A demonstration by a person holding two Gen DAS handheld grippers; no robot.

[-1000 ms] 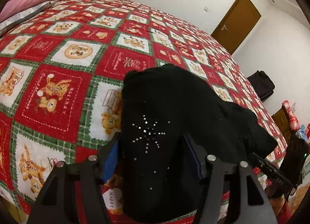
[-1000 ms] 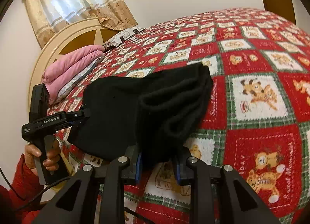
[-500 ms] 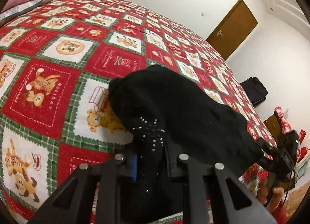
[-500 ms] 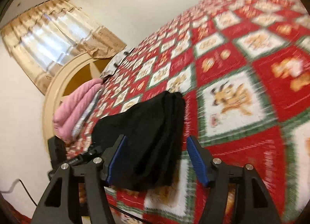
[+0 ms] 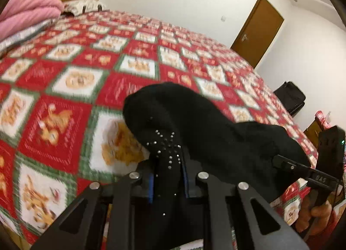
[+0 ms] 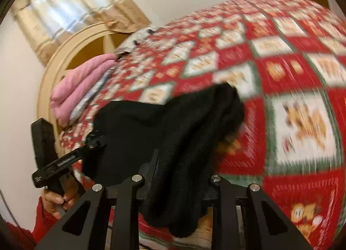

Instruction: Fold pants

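The black pants [image 5: 194, 124] lie folded in a thick bundle near the bed's near edge, with a silver stud star pattern [image 5: 166, 148] on one end. My left gripper [image 5: 168, 176] is shut on the studded end. My right gripper [image 6: 179, 170] is closed on the other end of the pants [image 6: 173, 124], which droop over it. Each gripper shows in the other's view: the right gripper [image 5: 302, 170] at the right, the left gripper [image 6: 71, 159] at the left.
The bed has a red, green and white Christmas quilt [image 5: 64, 81]. A folded pink blanket [image 6: 82, 85] lies by the headboard [image 6: 64, 55]. A brown door [image 5: 257, 31] and a black bag [image 5: 289, 96] stand beyond the bed.
My left gripper closed on the studded end a second ago and still holds it. My right gripper opened half a second ago and has closed on the pants again; both views are blurred by motion.
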